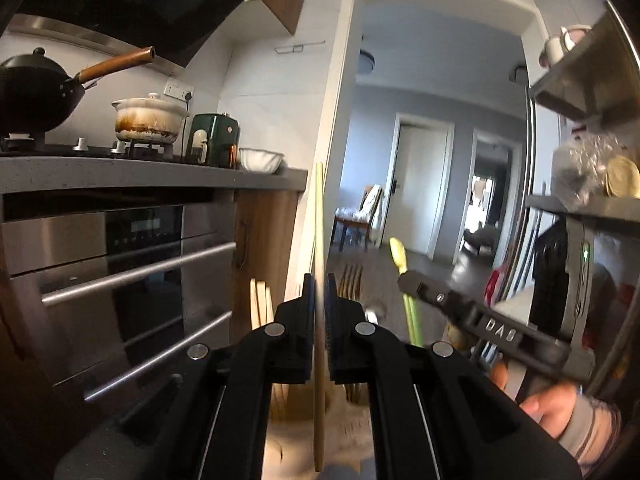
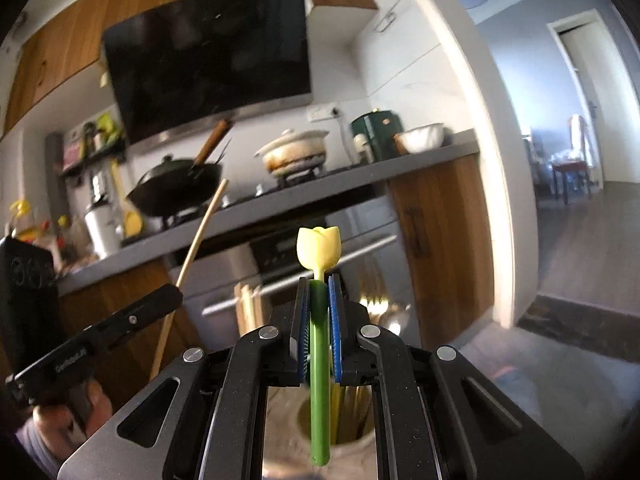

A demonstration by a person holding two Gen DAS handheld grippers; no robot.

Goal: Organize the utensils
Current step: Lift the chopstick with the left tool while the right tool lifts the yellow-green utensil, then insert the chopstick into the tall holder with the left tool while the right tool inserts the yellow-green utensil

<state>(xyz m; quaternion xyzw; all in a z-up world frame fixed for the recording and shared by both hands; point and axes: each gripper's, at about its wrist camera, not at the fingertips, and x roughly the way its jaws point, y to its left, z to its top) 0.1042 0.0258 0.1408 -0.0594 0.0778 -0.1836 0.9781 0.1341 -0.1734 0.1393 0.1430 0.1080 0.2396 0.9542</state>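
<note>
- Left gripper: fingers clamped on a thin wooden stick, standing up.
- Right gripper: fingers clamped on the green tulip-top stick.
- Both are w/ their low ends above the holder jar; keep grips tight & lift straight.

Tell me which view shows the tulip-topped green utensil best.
Right wrist: the tulip-topped green utensil stands centred, clamped in the right tool, yellow head sharp. Left wrist shows it blurred at an angle.
</note>
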